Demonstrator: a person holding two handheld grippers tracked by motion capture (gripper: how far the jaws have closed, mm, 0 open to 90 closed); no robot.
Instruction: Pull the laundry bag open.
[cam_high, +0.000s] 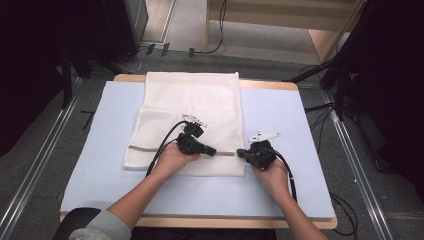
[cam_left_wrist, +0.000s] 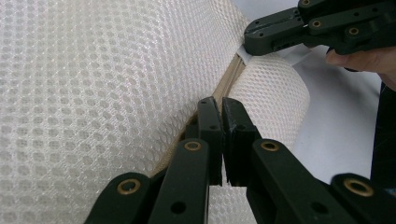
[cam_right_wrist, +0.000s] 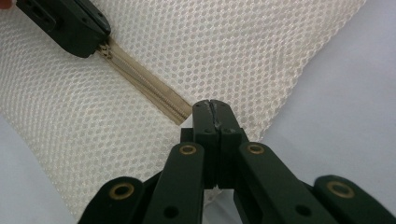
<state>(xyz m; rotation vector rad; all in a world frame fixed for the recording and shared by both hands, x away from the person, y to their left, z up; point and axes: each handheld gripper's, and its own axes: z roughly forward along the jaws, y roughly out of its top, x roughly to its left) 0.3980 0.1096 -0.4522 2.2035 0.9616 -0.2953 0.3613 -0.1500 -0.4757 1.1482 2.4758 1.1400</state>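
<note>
A white mesh bag (cam_high: 192, 100) lies flat on the pale blue table top (cam_high: 280, 115), with a tan zipper (cam_high: 145, 148) running across its near part. My left gripper (cam_high: 212, 150) lies on the bag, shut at the zipper's slider (cam_right_wrist: 105, 46); in the left gripper view its jaws (cam_left_wrist: 221, 105) stand together over the zipper line (cam_left_wrist: 231, 79). My right gripper (cam_high: 240, 153) is at the bag's right edge, shut on the fabric at the zipper's end (cam_right_wrist: 184, 114), with its jaws (cam_right_wrist: 211, 105) pressed together. Both tips face each other, a short stretch of zipper (cam_high: 226, 153) between them.
The table's wooden rim (cam_high: 200, 221) runs along the near side. Dark stands and cables (cam_high: 345, 100) crowd the right, a black cabinet (cam_high: 120, 25) stands at the back left, and metal rails (cam_high: 30, 170) flank the table on the floor.
</note>
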